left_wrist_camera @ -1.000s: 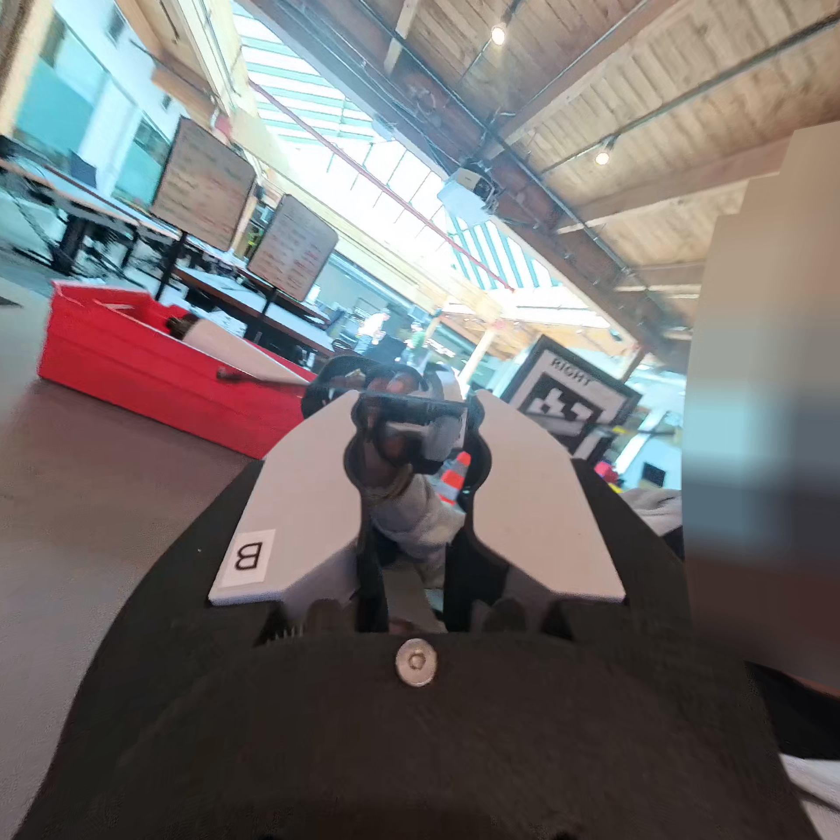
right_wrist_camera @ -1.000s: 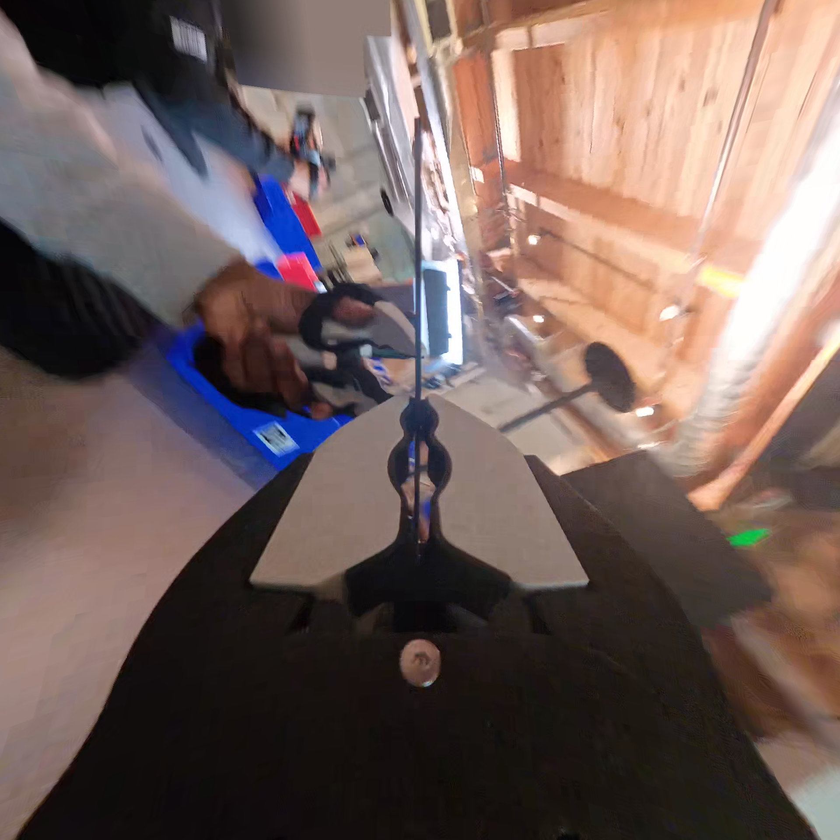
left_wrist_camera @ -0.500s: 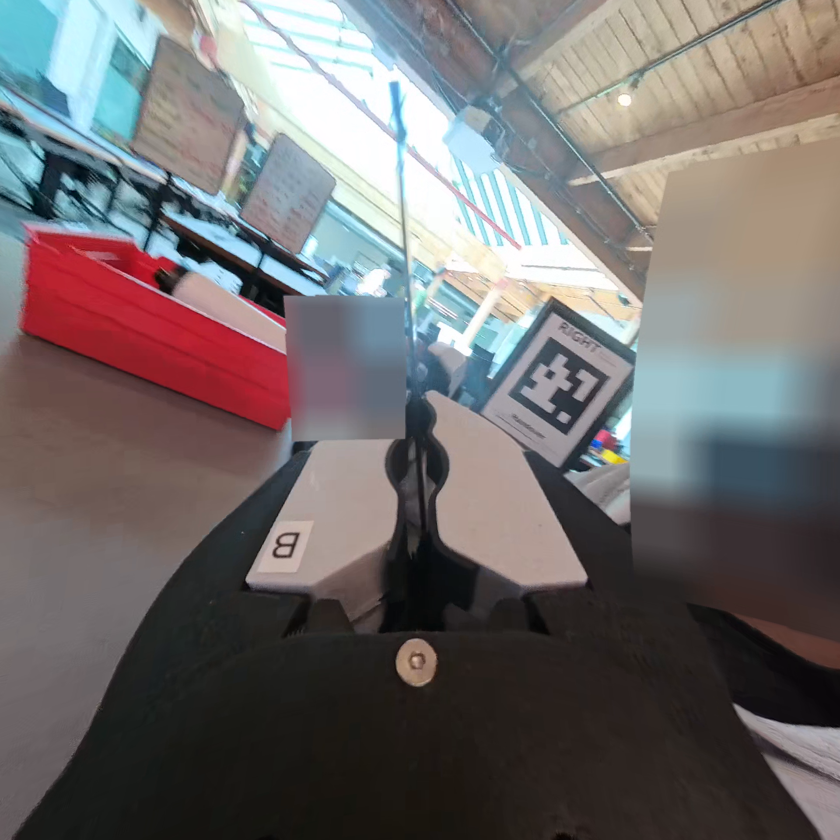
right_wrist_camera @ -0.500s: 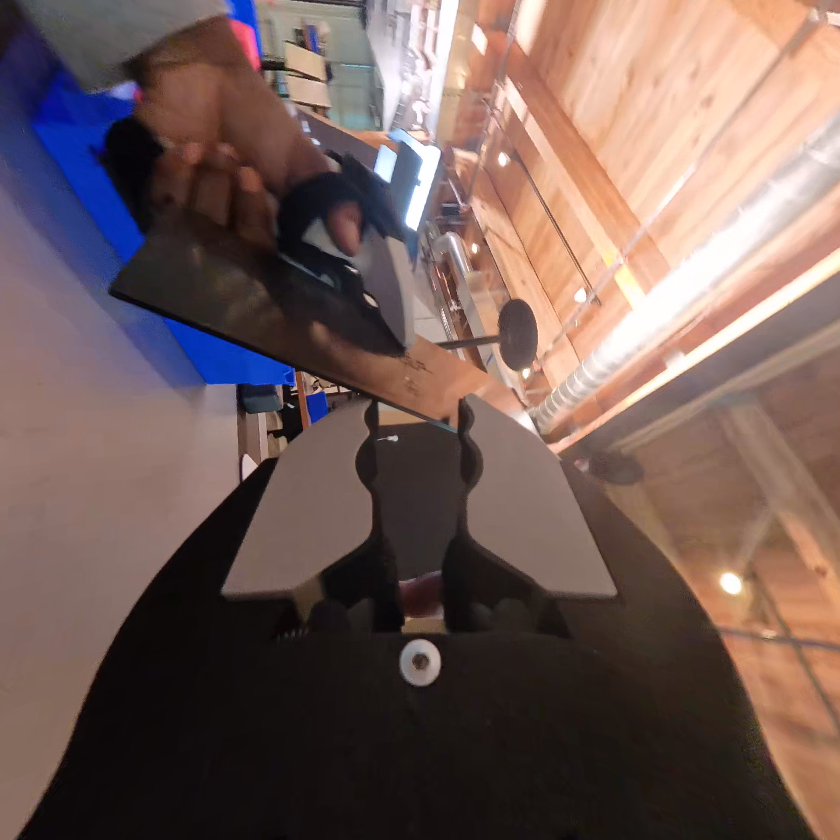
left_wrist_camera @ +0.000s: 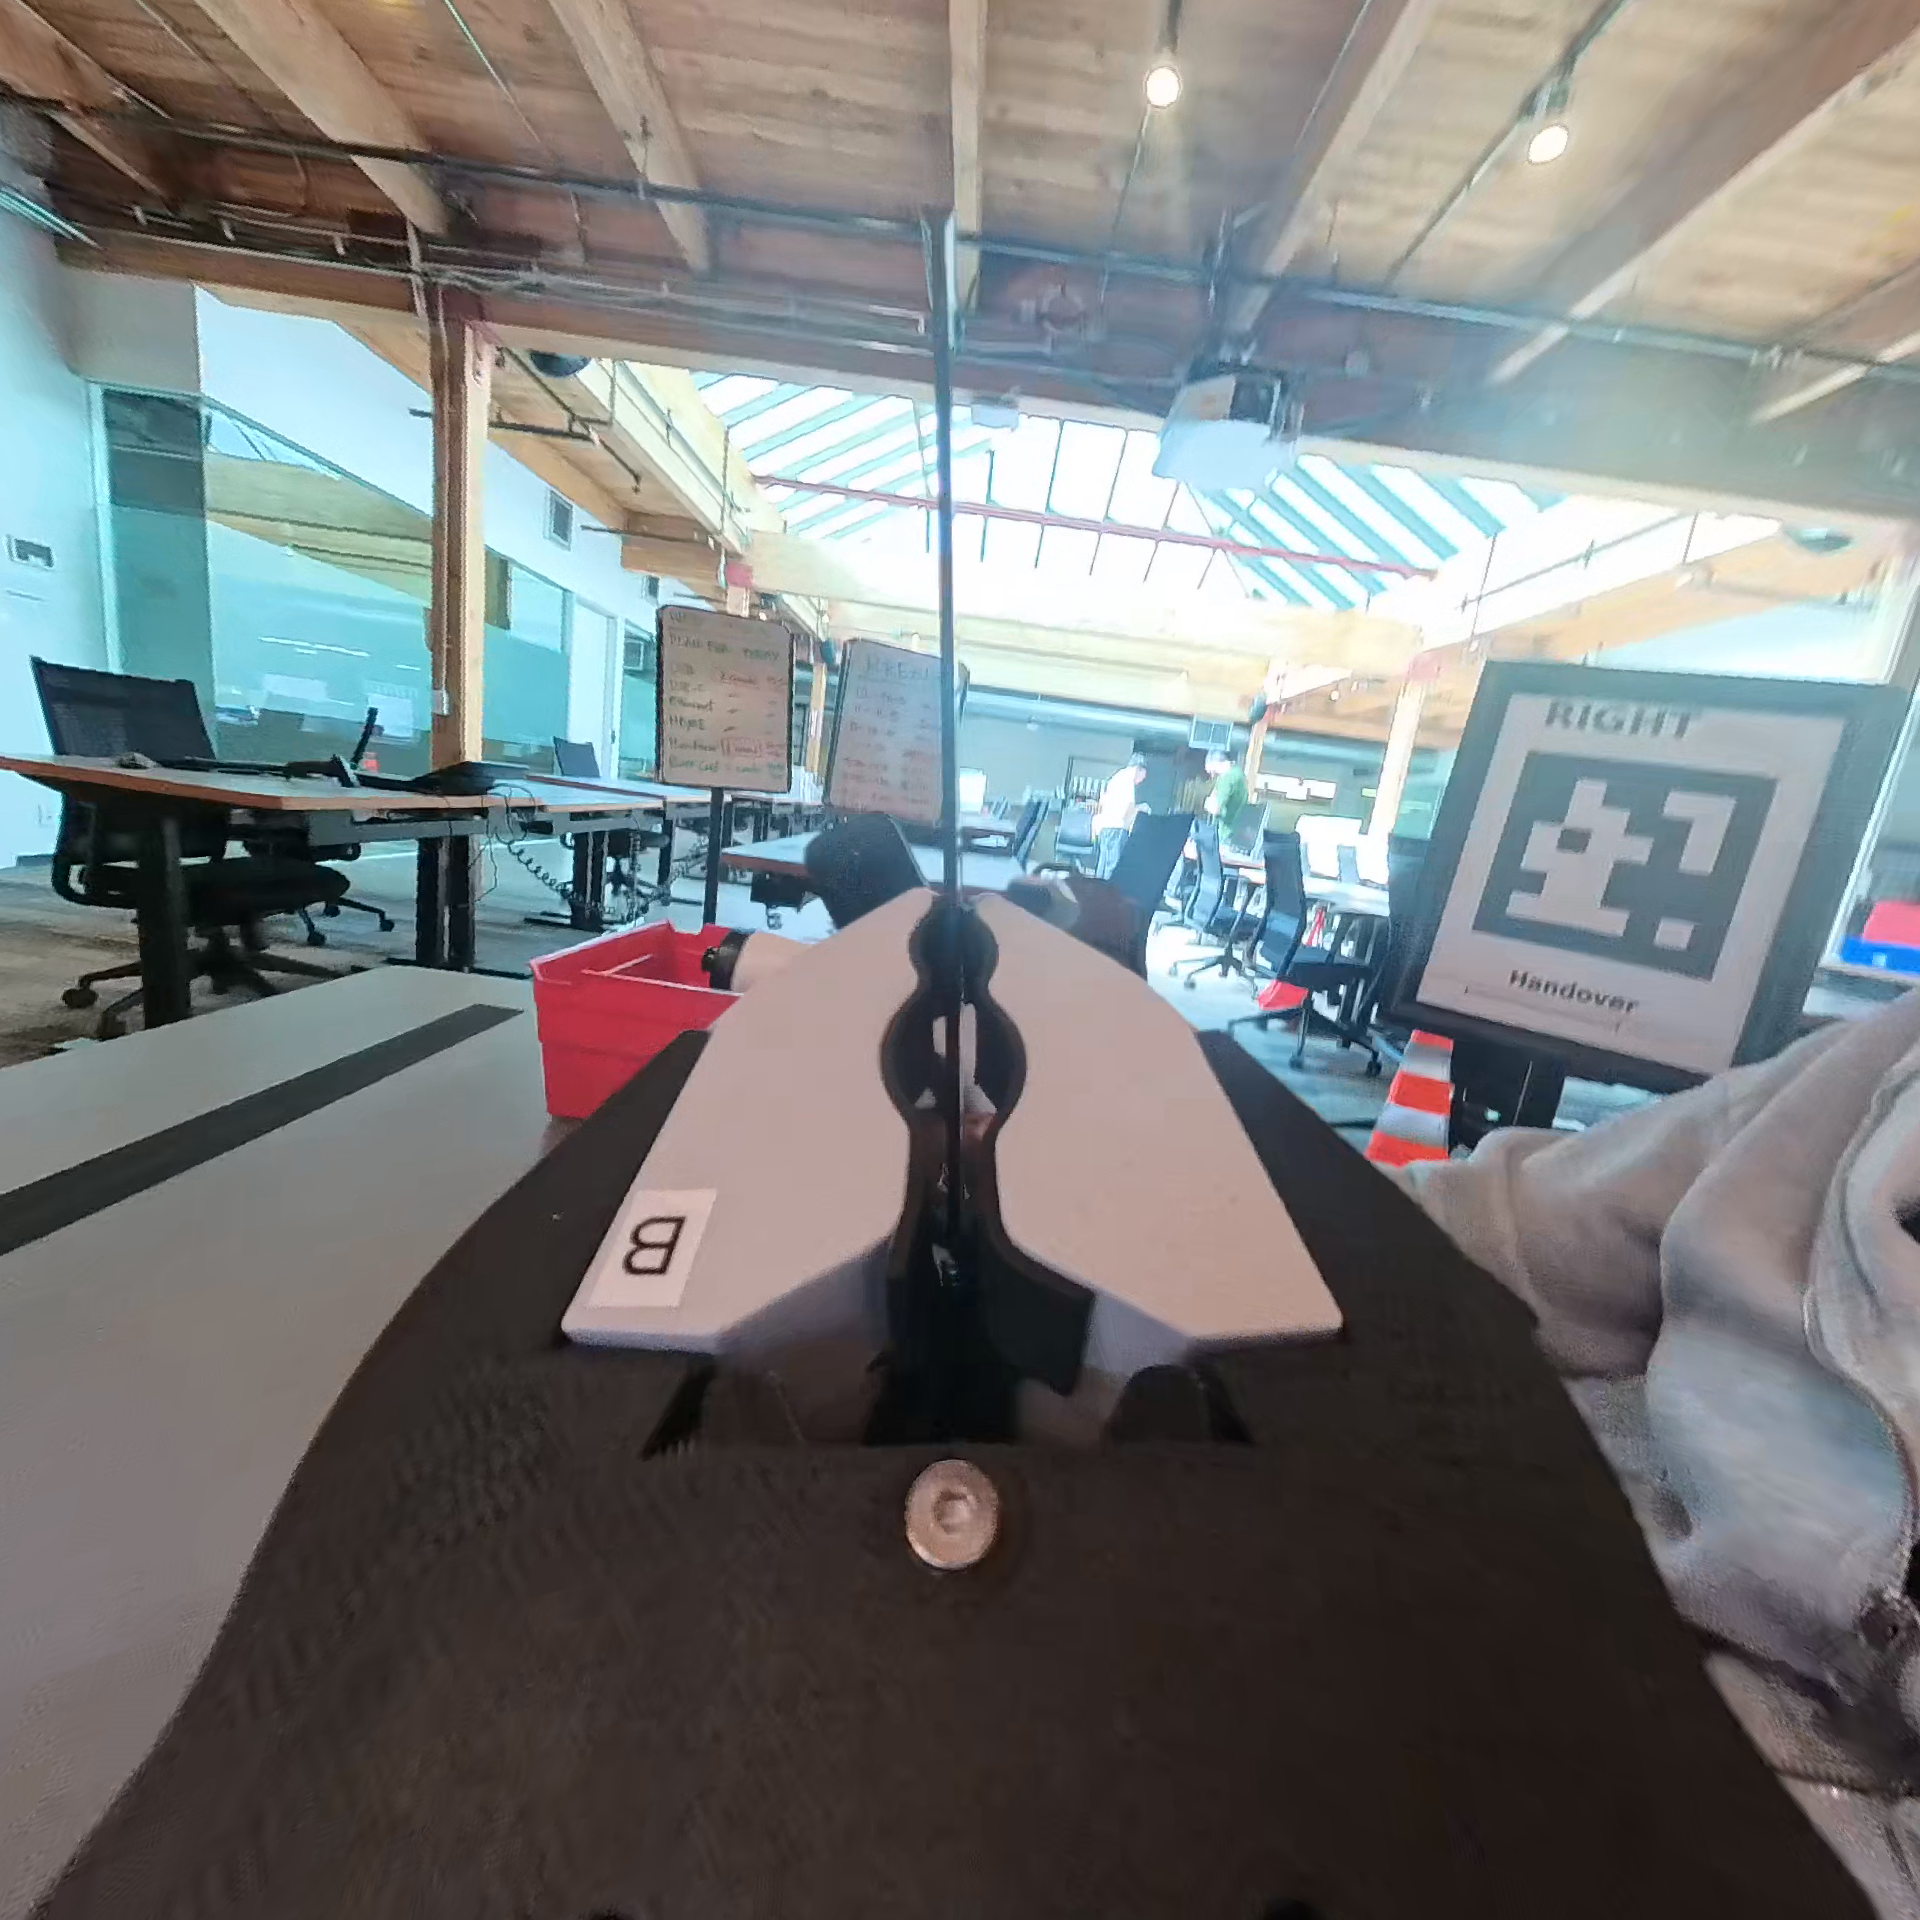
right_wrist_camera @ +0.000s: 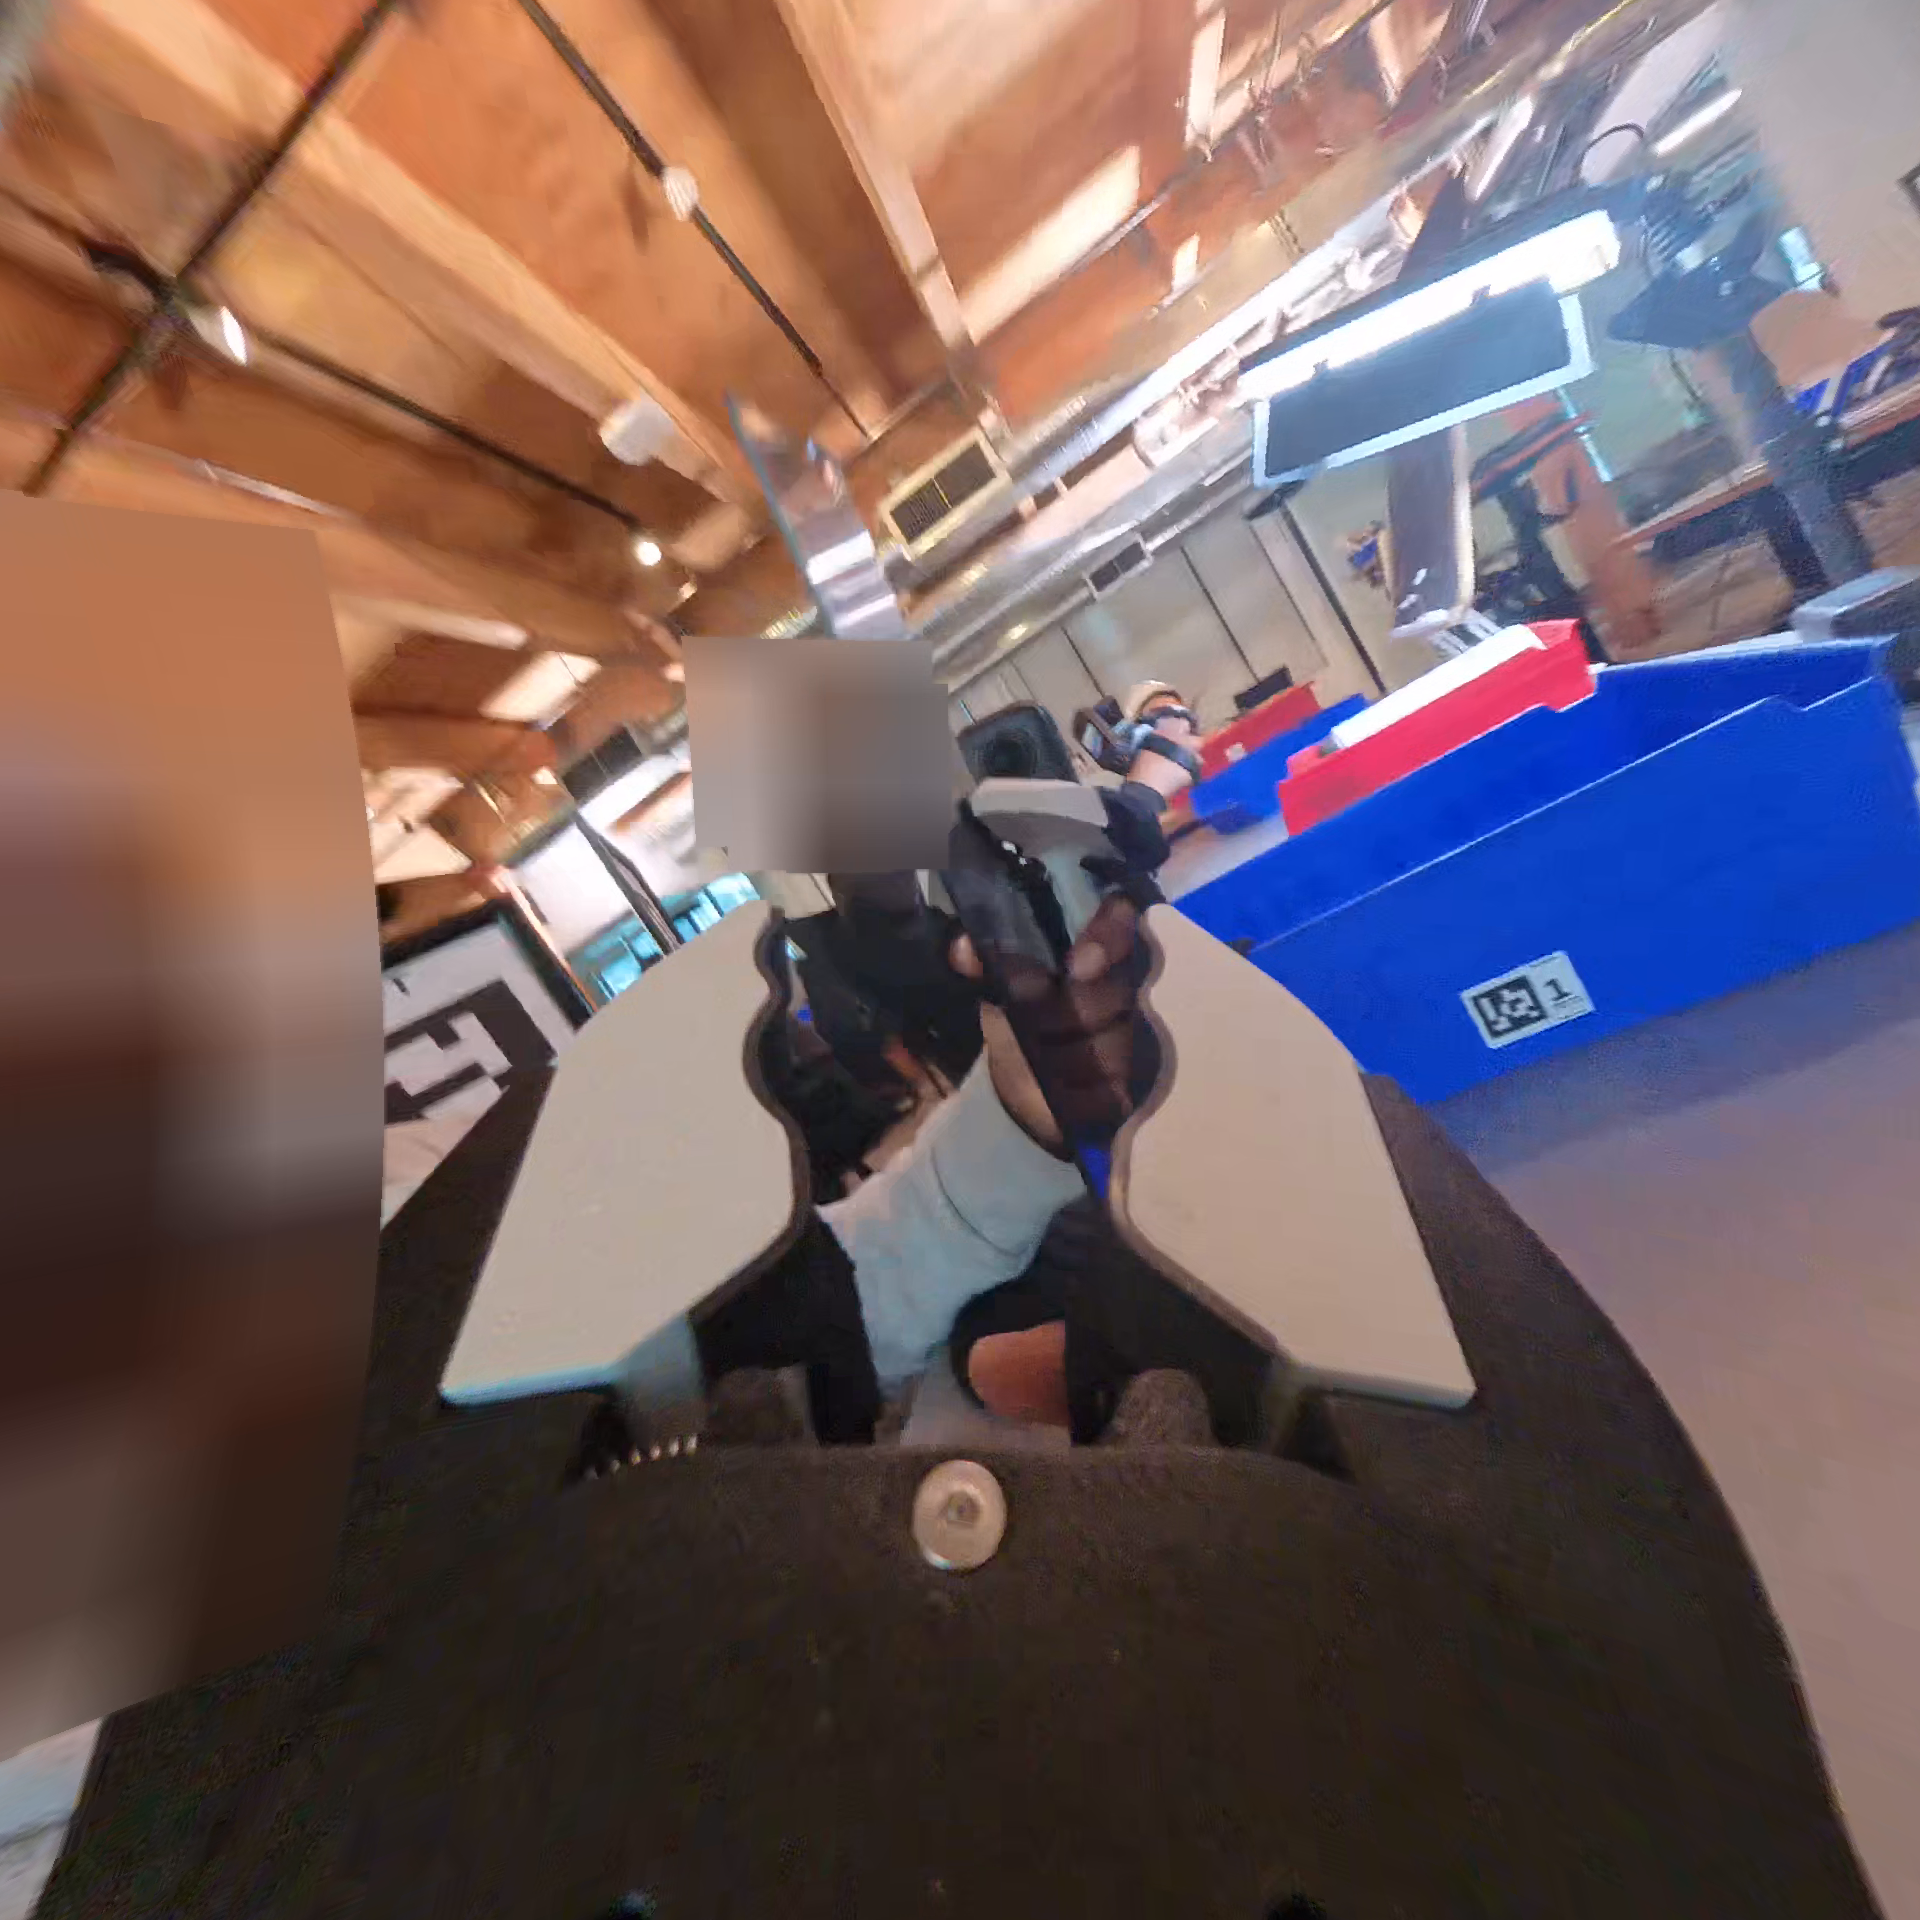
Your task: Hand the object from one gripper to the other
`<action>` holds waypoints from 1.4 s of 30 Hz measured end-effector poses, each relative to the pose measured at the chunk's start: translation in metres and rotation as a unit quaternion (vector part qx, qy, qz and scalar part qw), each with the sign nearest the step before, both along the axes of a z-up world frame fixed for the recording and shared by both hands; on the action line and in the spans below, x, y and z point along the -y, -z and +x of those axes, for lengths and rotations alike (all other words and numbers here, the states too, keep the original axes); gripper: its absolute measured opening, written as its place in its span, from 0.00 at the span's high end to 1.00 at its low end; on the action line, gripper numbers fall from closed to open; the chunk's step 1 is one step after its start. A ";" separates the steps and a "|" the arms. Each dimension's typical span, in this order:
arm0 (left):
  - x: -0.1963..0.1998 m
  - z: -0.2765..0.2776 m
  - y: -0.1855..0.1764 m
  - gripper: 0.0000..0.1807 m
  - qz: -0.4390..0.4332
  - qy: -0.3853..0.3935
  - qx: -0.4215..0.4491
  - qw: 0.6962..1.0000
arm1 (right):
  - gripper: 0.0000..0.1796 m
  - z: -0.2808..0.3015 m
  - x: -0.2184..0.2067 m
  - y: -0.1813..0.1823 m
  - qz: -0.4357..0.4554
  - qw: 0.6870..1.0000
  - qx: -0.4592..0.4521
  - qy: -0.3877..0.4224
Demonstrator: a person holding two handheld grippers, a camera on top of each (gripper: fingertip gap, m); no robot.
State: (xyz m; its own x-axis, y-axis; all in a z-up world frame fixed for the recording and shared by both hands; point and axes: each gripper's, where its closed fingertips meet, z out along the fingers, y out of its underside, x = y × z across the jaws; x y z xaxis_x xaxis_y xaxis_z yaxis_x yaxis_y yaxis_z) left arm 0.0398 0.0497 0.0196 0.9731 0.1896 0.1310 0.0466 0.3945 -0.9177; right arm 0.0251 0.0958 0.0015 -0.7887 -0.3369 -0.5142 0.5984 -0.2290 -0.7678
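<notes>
Holding a thin dark flat object (left_wrist_camera: 943,582) edge-on, our left gripper (left_wrist_camera: 951,914) has its two pale fingers pressed together on it. In the left wrist view the object rises straight toward 12 o'clock from the fingertips, seen only as a narrow black line against the wooden ceiling. At 10 o'clock from the fingertips a red bin (left_wrist_camera: 613,1003) sits on the grey table (left_wrist_camera: 208,1299), with something pale lying in it. At 3 o'clock stands a black-and-white marker board (left_wrist_camera: 1652,862), and a grey sleeve (left_wrist_camera: 1714,1299) fills the edge at 4 o'clock.

Our right gripper (right_wrist_camera: 961,914) has its fingers spread wide apart with nothing between them. In the right wrist view we see, through that gap, a hand (right_wrist_camera: 1070,997) on the left gripper's handle. A blue bin (right_wrist_camera: 1621,862) lies at 2 o'clock, with a red tray (right_wrist_camera: 1444,727) just behind it. We cannot make out the object itself in this blurred view.
</notes>
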 end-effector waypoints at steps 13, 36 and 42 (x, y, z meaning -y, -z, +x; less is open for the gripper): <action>-0.022 0.004 0.022 0.92 -0.051 0.052 0.052 0.996 | 0.99 0.021 0.006 0.006 0.043 0.942 -0.302 0.140; -0.008 0.009 0.022 0.92 -0.025 0.182 0.247 0.951 | 0.99 0.049 0.018 0.037 0.119 0.271 -0.894 0.337; -0.006 0.004 0.039 0.87 -0.073 0.165 0.276 0.944 | 0.99 0.054 0.023 0.042 0.120 0.201 -0.915 0.329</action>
State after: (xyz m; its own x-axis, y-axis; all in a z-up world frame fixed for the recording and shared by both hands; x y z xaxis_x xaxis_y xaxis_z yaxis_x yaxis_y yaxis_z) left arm 0.0440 0.0556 -0.0198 0.7741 -0.0558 0.6306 0.6311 0.1462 -0.7618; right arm 0.0791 0.0725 -0.0405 0.4352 0.0113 0.9003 -0.8349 0.3795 0.3988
